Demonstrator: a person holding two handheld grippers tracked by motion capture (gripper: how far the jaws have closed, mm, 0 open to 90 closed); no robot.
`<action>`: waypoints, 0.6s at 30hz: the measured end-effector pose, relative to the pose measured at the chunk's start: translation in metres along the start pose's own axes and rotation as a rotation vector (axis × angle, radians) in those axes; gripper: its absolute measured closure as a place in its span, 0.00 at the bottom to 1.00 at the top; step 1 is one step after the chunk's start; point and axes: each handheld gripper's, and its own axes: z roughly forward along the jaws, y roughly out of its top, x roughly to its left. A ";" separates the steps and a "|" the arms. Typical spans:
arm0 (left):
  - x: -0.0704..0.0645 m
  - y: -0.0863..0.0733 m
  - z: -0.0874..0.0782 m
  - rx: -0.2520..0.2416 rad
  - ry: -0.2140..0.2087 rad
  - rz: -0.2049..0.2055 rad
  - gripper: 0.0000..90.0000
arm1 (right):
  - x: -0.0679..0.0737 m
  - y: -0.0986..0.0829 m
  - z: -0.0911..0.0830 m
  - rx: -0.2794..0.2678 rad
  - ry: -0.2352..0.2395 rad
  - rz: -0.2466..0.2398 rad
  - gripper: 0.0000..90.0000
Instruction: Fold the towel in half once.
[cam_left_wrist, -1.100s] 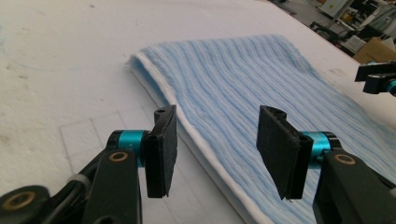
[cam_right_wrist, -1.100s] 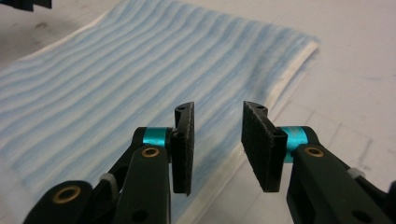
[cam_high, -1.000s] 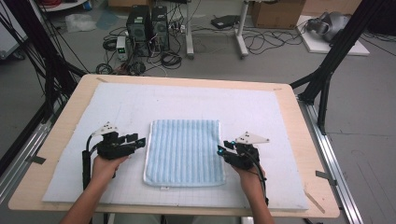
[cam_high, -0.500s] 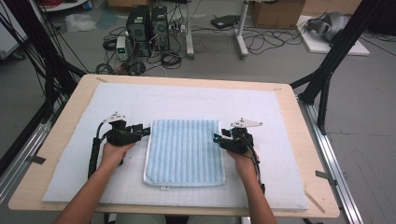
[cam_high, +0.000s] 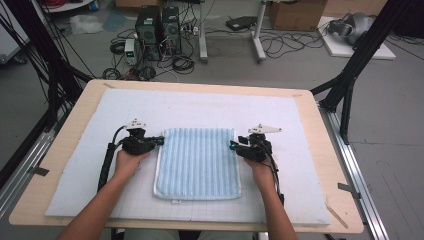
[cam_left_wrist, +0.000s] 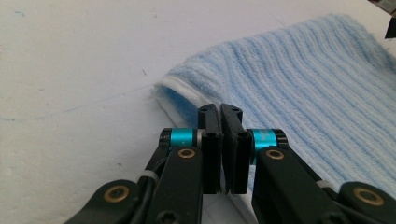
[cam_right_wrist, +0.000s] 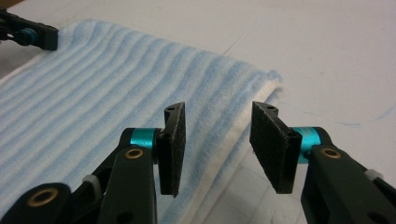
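Up close, the left gripper has its black jaws pressed together at the far left corner of a blue towel; whether cloth is caught between them cannot be told. The right gripper holds its felt-faced jaws wide apart, straddling the towel's right edge near the far right corner. Ribbed, striped terry, the towel lies folded into a rectangle at the middle of a white foam mat on a pale wooden table. Beyond, a grey floor carries computer towers and tangled cables.
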 end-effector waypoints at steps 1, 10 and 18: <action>0.000 0.000 -0.001 -0.008 0.001 -0.001 0.96 | 0.000 0.000 0.000 0.000 -0.003 0.001 0.63; 0.002 0.002 -0.004 -0.052 -0.020 -0.031 0.96 | 0.000 -0.002 0.013 0.050 -0.036 0.008 0.72; 0.007 0.003 -0.004 -0.089 -0.018 -0.057 0.96 | 0.000 0.002 0.017 0.038 -0.033 -0.039 0.98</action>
